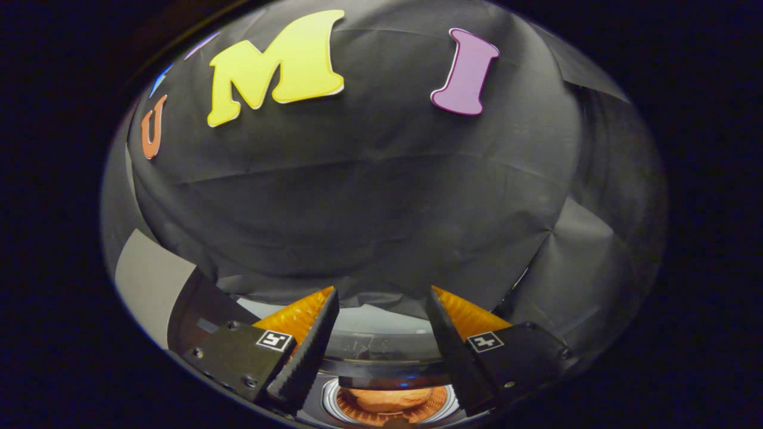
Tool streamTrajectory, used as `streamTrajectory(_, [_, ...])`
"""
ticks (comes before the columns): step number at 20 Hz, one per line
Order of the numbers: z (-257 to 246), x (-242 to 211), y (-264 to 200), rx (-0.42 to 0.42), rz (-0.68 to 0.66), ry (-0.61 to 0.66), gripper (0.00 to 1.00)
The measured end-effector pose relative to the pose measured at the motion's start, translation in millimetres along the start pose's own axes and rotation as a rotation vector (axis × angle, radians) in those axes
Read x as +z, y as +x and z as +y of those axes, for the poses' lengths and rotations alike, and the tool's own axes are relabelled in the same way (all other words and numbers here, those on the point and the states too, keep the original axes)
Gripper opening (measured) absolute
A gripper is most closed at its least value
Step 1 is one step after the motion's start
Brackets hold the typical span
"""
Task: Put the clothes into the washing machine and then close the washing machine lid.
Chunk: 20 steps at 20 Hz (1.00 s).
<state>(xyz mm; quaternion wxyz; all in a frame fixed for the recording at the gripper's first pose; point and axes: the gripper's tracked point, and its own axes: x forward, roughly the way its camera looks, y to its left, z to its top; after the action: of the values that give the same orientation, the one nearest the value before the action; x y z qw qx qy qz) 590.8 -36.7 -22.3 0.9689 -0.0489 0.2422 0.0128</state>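
- Gripper point(381, 333): fingers spread apart, holding nothing.
- Washing machine point(390, 400): below and between the fingers, tub open; orange clothes point(387, 398) seemingly inside.
- Lid point(381, 345): raised, just ahead of the fingers.
- Risk: spread fingers might slip off the lid's smooth edge, leaving it half-shut.
- Surroundings: black cloth wall point(369, 202) beyond.

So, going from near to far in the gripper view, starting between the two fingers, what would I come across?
Gripper with its fingers open and nothing held → washing machine drum opening low between them, something orange-pink inside → raised transparent lid just beyond → black cloth wall farthest.
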Motion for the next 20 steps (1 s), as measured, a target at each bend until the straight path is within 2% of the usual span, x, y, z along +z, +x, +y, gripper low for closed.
streamTrajectory(9, [0.0,-11.4,-19.9,-0.001,-0.075,-0.001,0.92])
streamTrajectory(20, [2.0,-54.5,-59.8,-0.006,-0.186,0.012,0.92])
